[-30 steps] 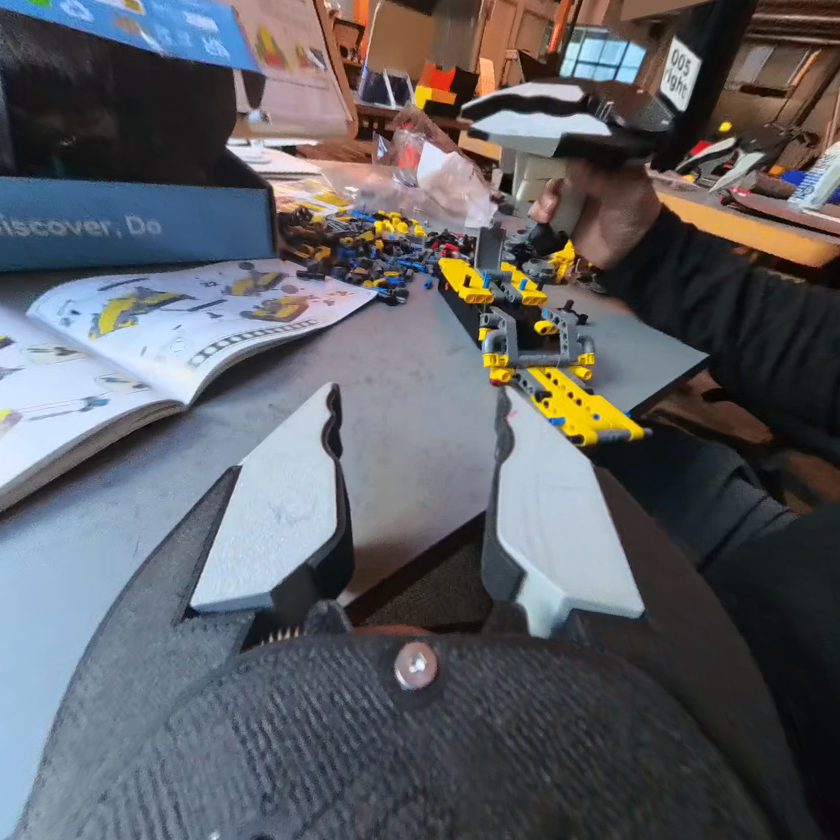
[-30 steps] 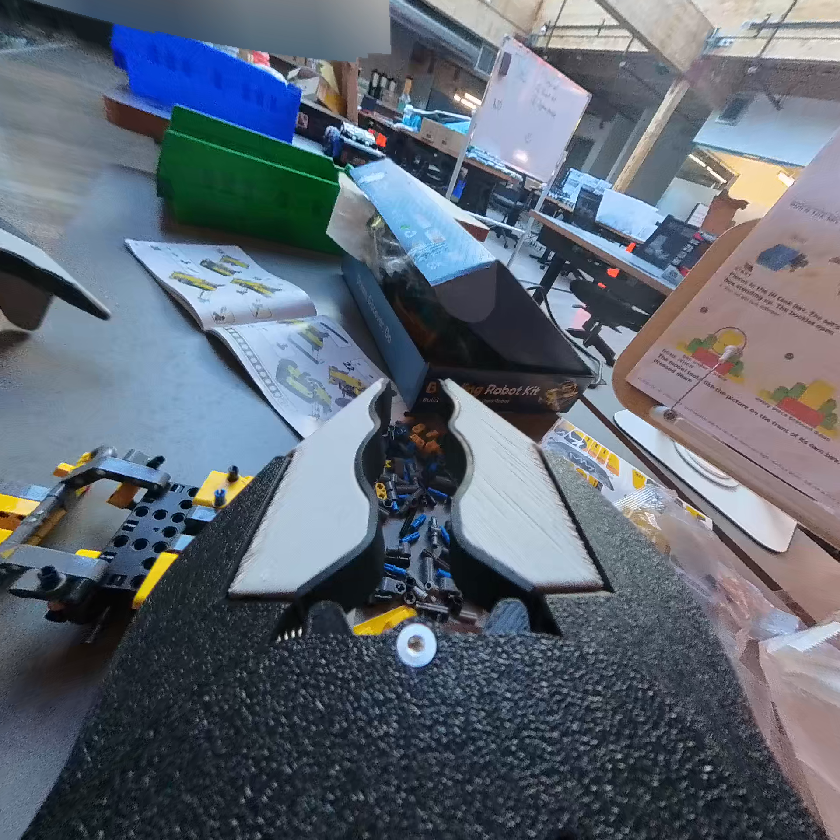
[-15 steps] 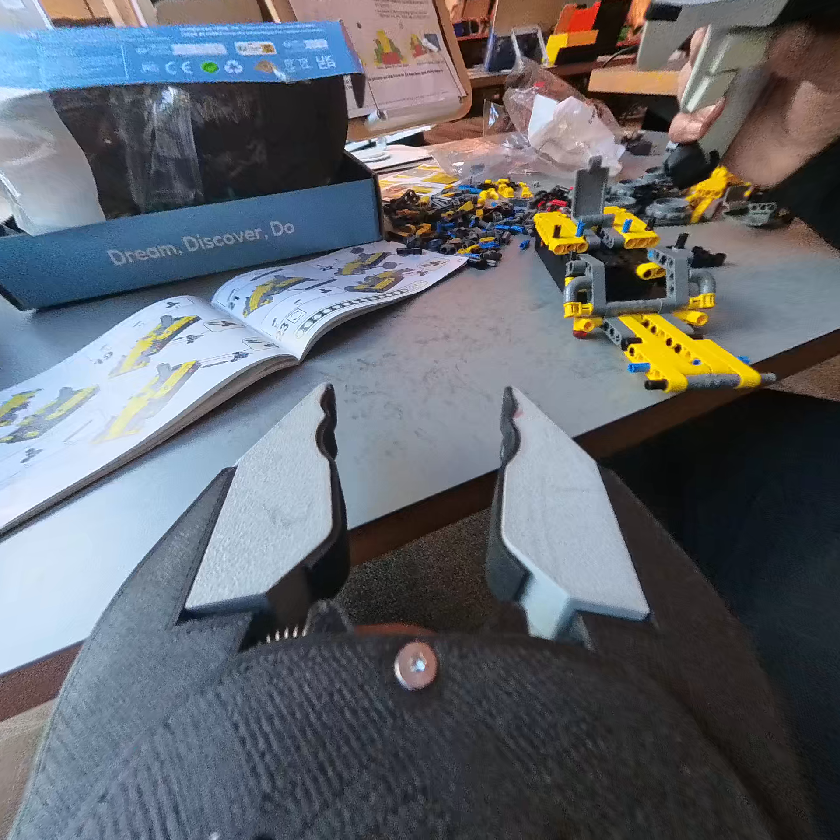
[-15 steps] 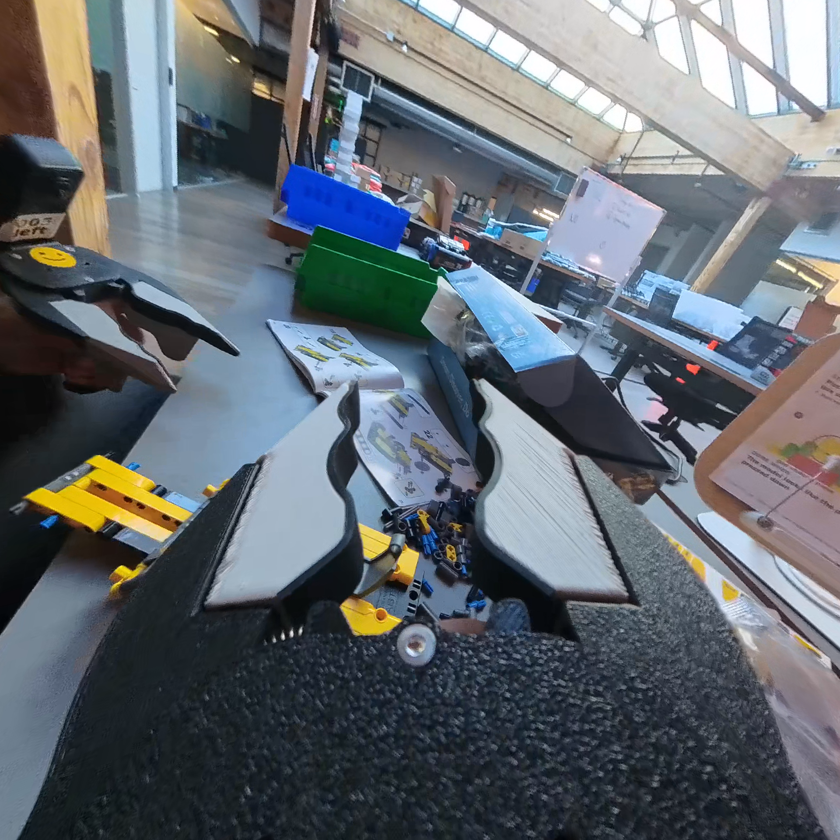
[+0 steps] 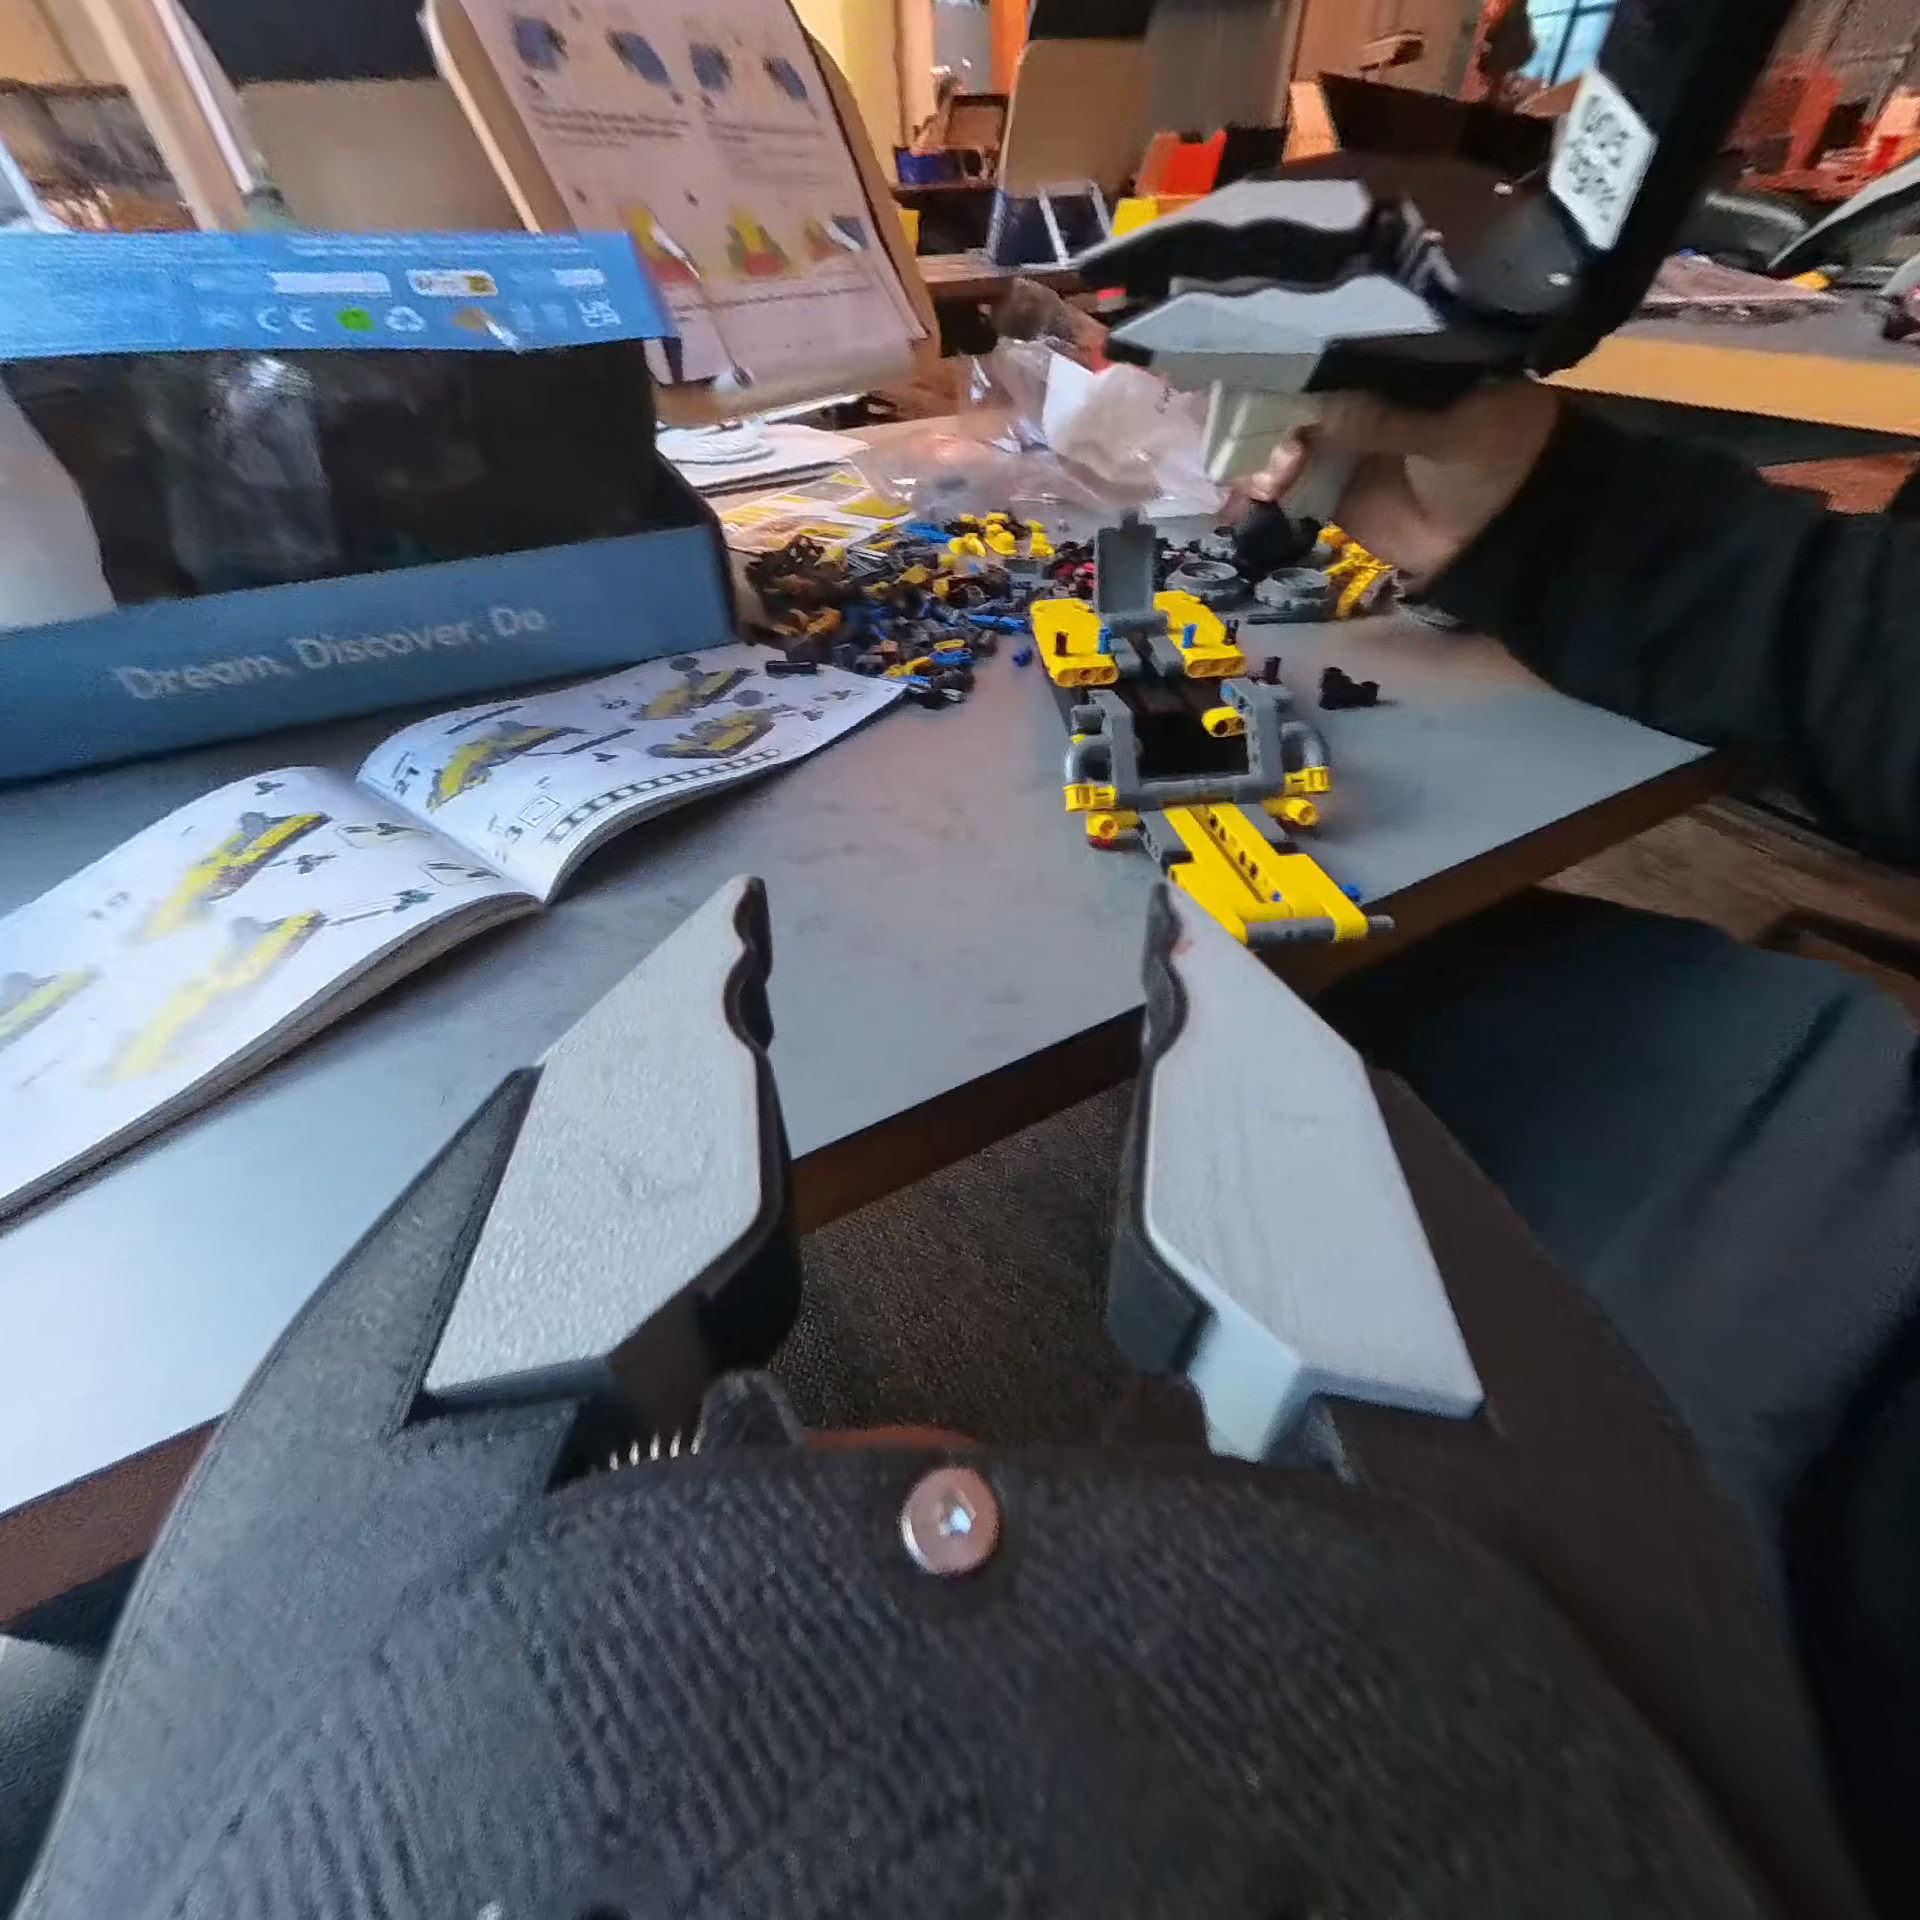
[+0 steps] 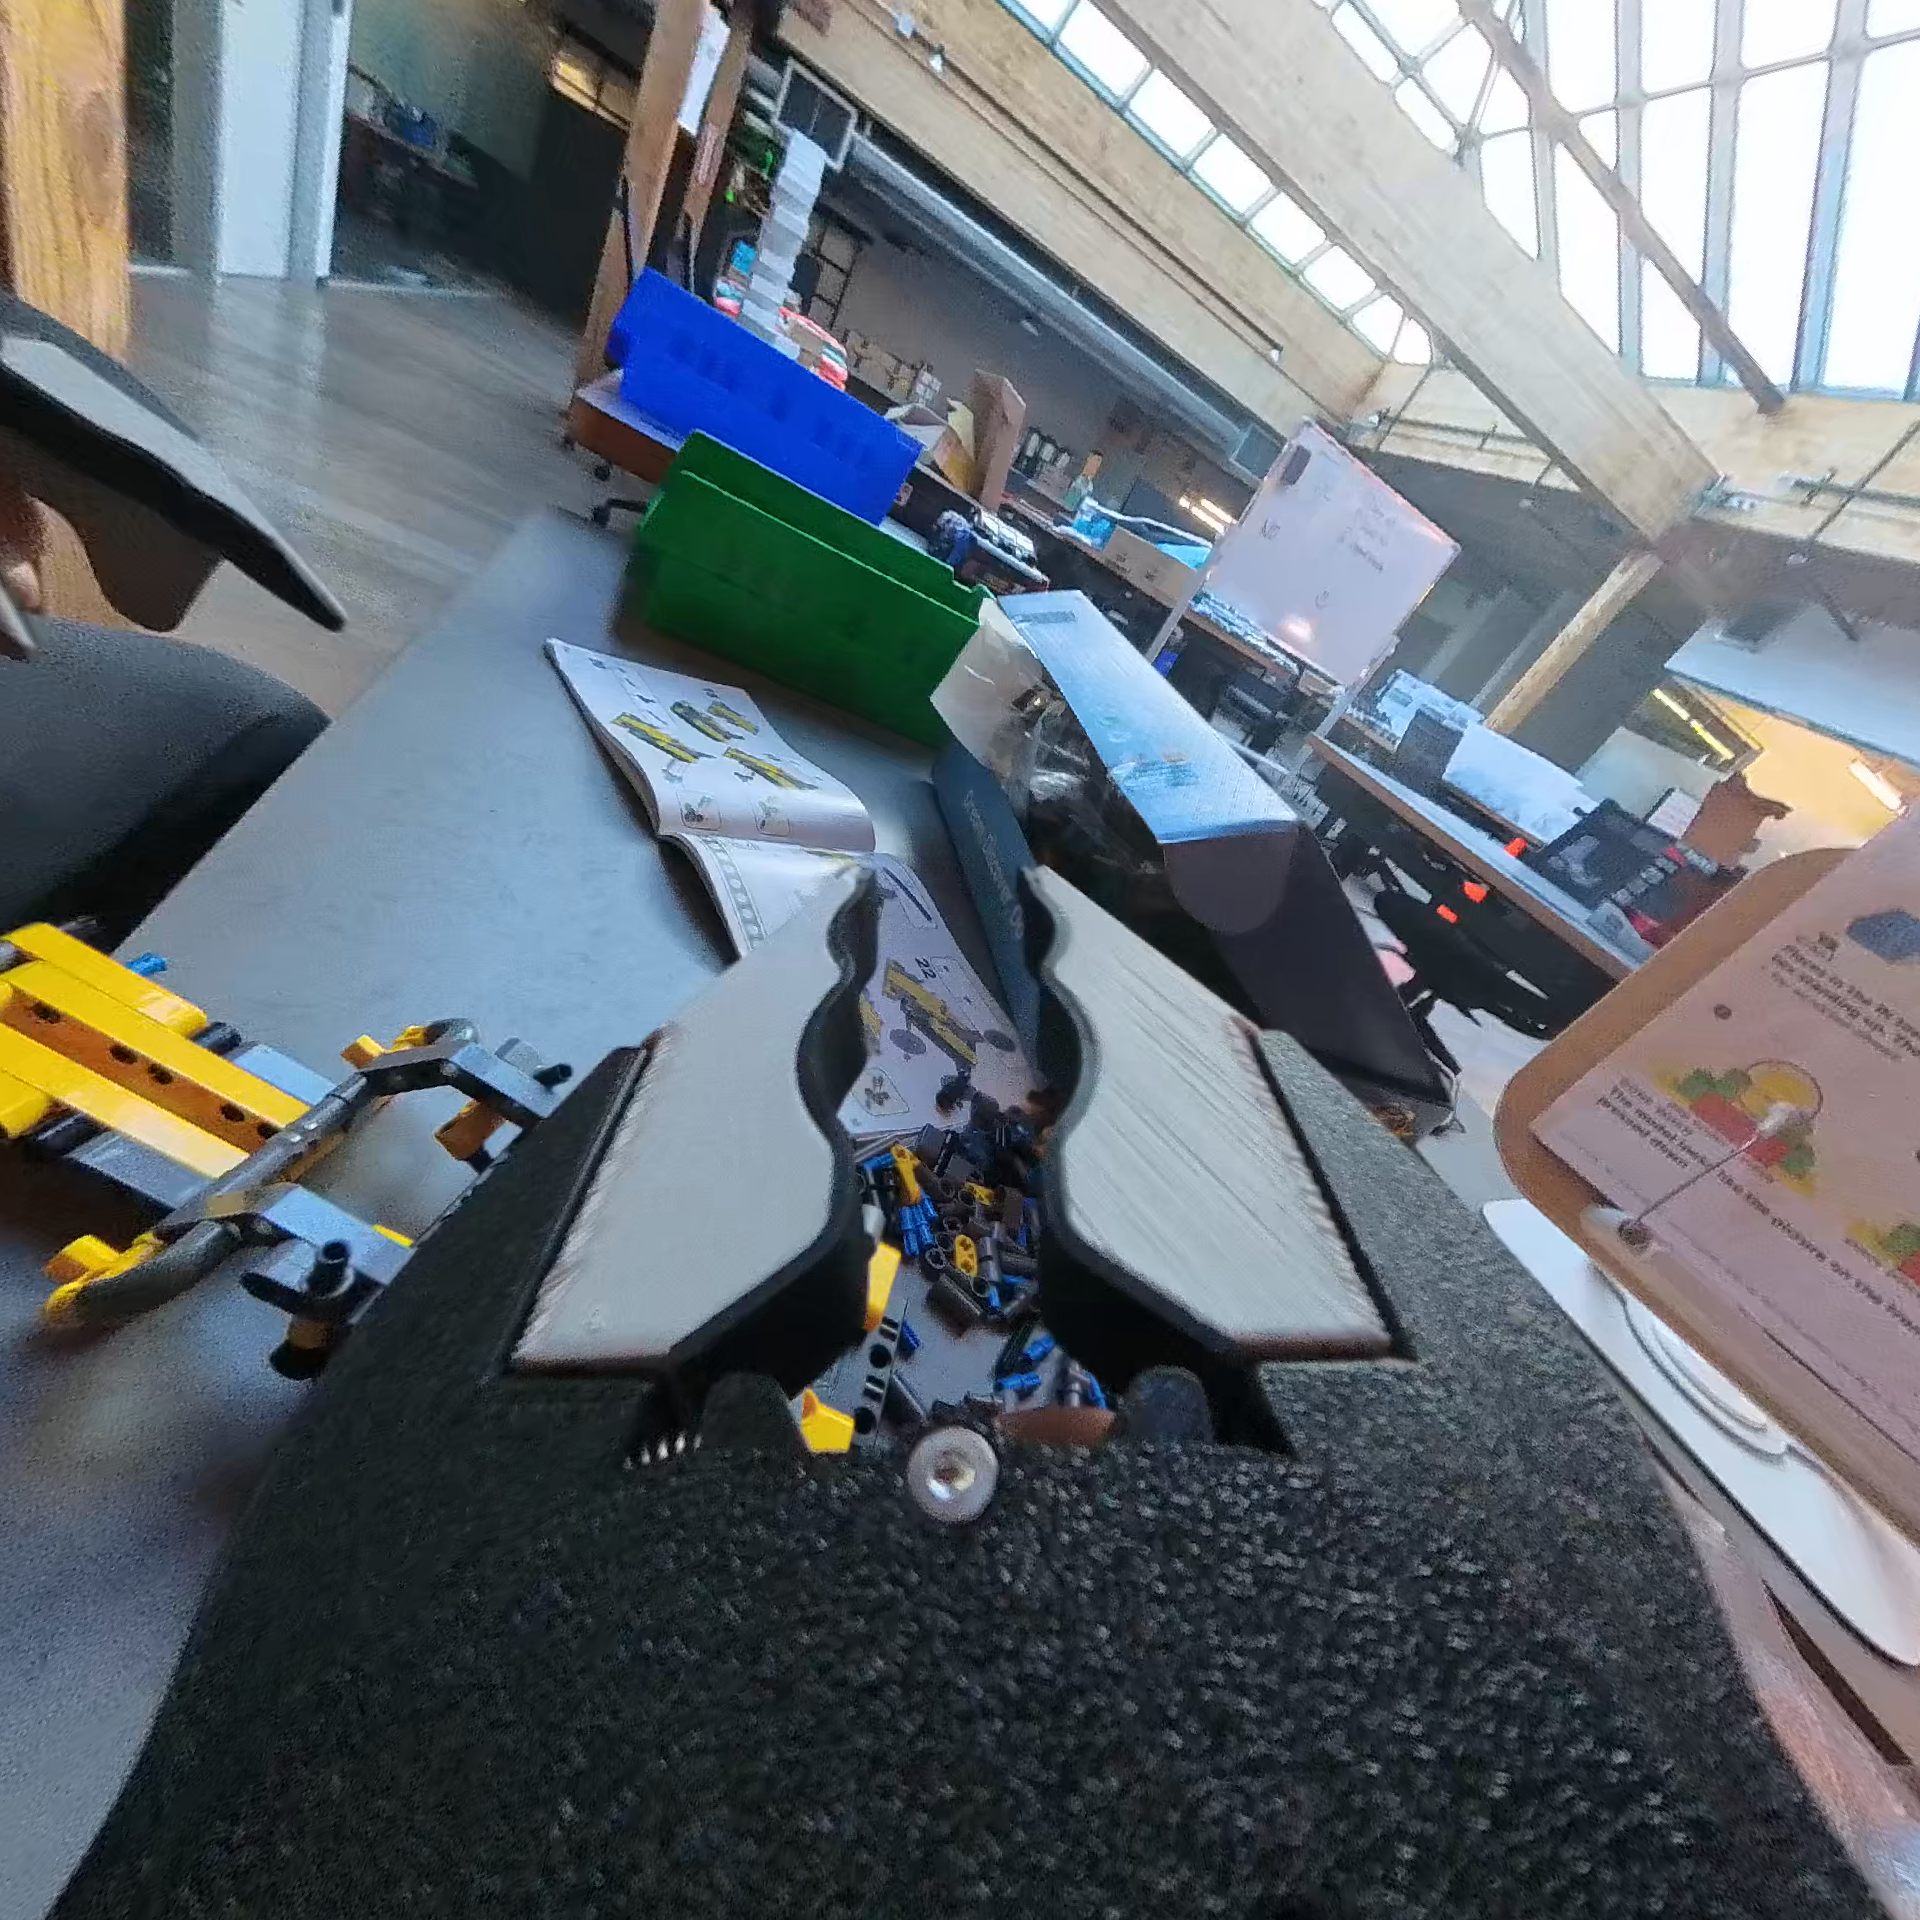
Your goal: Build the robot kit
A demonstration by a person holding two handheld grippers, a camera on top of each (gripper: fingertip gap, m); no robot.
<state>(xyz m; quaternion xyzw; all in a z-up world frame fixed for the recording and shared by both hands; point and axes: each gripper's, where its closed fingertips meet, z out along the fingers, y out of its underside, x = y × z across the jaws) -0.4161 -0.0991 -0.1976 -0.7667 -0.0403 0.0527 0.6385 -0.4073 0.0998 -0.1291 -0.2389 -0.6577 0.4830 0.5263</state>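
left tongs (image 5: 951,940) spread, empty, pulled back off the desk (image 5: 935,831) front edge | right tongs (image 6: 940,971) gap narrower than half a sec ago, nothing pinched, back low over the parts pile (image 6: 961,1216) | model (image 5: 1174,748) sits near the front right corner, untouched

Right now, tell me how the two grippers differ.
The left gripper has its jaws spread wide; the right gripper has them closer together, though still apart. The left hangs off the table edge, near the booklet; the right is over the loose parts. Both hold nothing.
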